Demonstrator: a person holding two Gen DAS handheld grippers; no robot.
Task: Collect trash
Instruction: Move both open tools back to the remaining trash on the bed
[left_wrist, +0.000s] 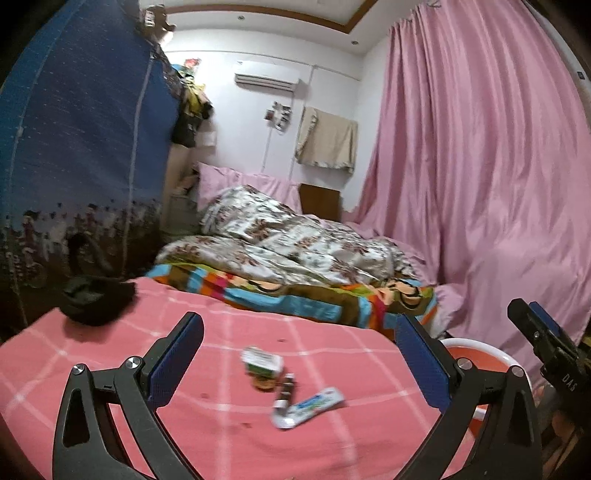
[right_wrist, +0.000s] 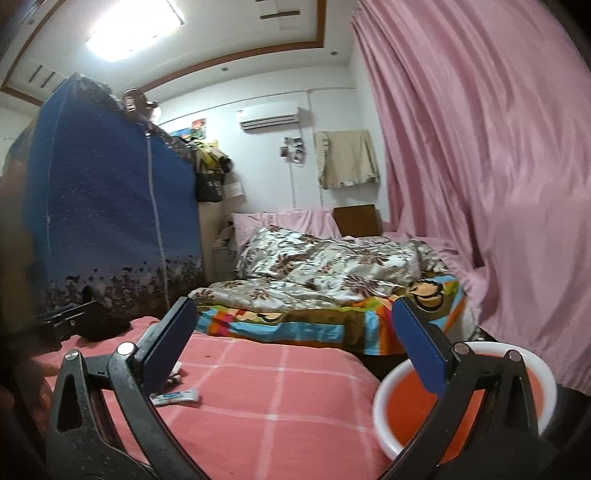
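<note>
A pink curtain (left_wrist: 480, 166) hangs at three o'clock, a blue wardrobe (left_wrist: 81, 129) stands at nine, and a flowered quilt (left_wrist: 295, 236) lies at twelve beneath an air conditioner (left_wrist: 266, 82).
</note>
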